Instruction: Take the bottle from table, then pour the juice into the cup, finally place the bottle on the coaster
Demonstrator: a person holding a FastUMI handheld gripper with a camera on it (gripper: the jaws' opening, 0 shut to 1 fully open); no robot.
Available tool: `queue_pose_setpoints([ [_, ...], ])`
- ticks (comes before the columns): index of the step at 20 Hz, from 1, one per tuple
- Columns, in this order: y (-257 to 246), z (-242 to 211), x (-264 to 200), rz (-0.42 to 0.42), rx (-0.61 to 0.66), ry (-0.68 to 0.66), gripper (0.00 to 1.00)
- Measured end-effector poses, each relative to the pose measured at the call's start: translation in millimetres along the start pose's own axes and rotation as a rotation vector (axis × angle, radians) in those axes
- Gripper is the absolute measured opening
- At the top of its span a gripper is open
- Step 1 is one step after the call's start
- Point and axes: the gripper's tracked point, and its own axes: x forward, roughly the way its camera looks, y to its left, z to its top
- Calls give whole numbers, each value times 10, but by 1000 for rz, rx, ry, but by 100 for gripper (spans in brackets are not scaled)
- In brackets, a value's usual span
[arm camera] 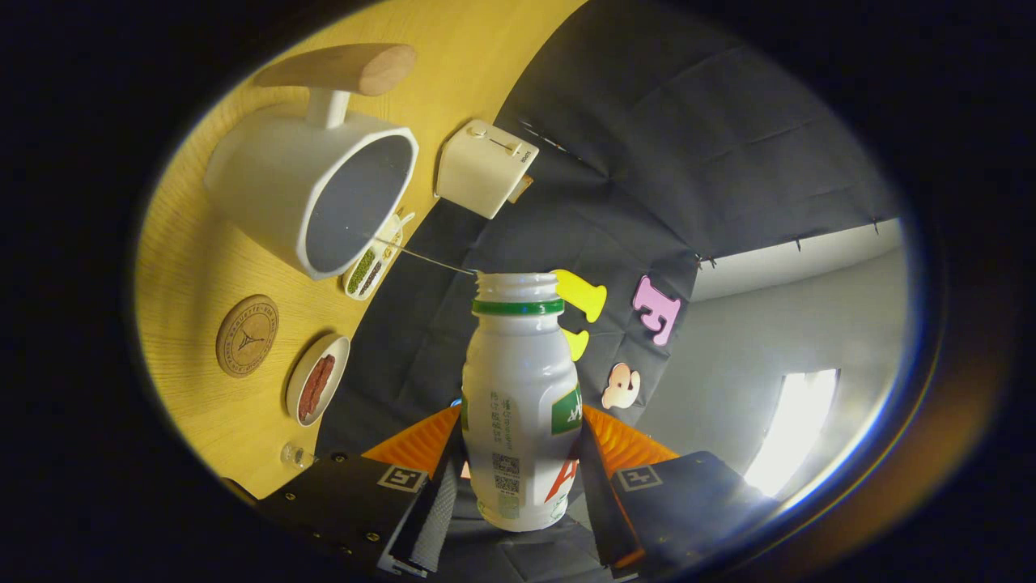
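The bottle is off the table, pinched between the gripper fingers and tipped toward the cup at ten o'clock (a thin stream runs from its mouth), so pouring is underway; the coaster at nine o'clock waits.

Dim, warm booth, strong fisheye warp.
Brightest at a blown-out pale window patch beyond the fingers, glaring white with no detail. Sharp on the bottle, clamped between both fingers of the gripper; soft gloss along its side. Table evenly lit, bent into a curve; cup interior shaded grey. Blurred and smeared toward the rim, with bluish and orange fringing. Fingers dark, underexposed.
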Motion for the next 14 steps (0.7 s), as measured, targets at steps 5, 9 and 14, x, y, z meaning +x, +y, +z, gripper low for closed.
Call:
queue_pose_setpoints([
  [5, -45, 56, -30, -32, -42, -22, 70],
  [9, -79, 94, -29, -51, -65, -36, 70],
  [14, -122, 170, -72, -79, -108, -58, 70],
])
